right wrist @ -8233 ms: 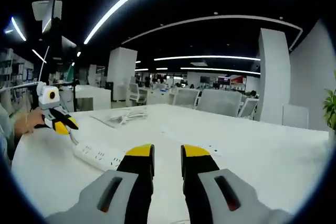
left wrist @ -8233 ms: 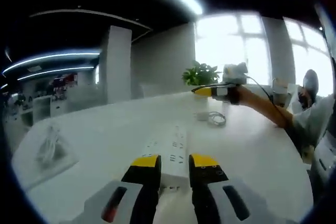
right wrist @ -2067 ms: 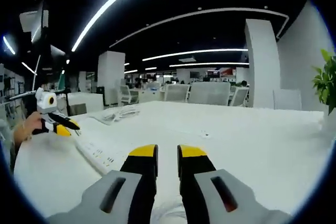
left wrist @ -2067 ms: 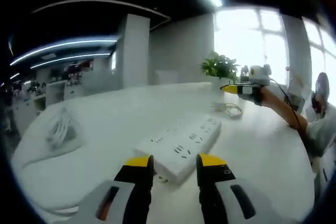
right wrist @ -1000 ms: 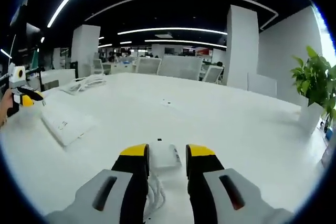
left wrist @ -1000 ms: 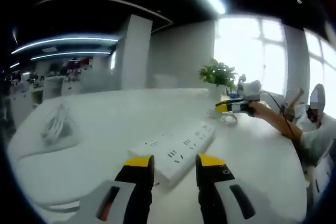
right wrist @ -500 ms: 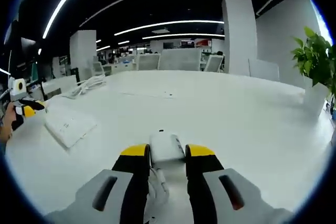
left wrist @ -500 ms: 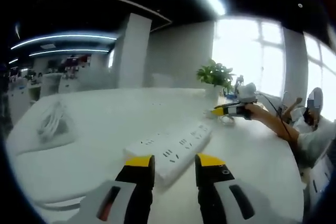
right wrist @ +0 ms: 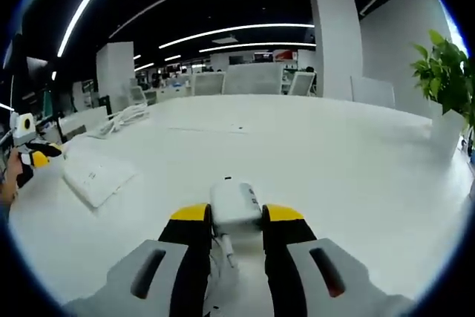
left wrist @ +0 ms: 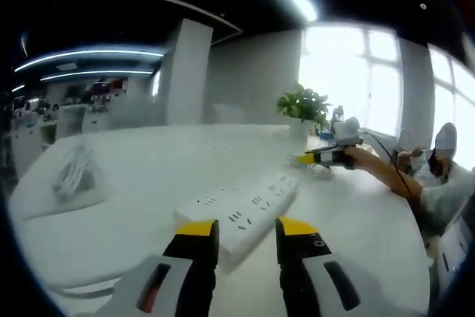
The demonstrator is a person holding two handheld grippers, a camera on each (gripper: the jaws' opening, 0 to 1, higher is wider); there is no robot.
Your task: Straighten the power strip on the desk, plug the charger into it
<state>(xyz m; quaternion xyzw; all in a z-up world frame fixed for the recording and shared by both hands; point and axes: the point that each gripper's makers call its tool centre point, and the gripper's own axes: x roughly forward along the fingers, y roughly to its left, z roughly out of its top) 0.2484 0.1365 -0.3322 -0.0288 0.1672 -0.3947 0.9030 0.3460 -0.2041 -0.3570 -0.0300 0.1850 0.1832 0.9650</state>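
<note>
White office desk [right wrist: 356, 154] runs under both tools. Right gripper [right wrist: 237, 214] has its jaws closed against a small white boxy charger [right wrist: 234, 202], whose cord [right wrist: 220, 256] is half hidden below. Left gripper [left wrist: 246, 229] hovers parted just short of the long white power strip [left wrist: 241, 209]. Beyond the strip stand a potted green plant [left wrist: 302, 105] and a bagged cable bundle [left wrist: 68, 176].

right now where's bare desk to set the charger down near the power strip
In the right gripper view, the widest bare desk lies right of the charger, toward the potted plant. A second patch lies between the power strip and the charger. It is crowded at the far left, by the cable bundle and left gripper.
</note>
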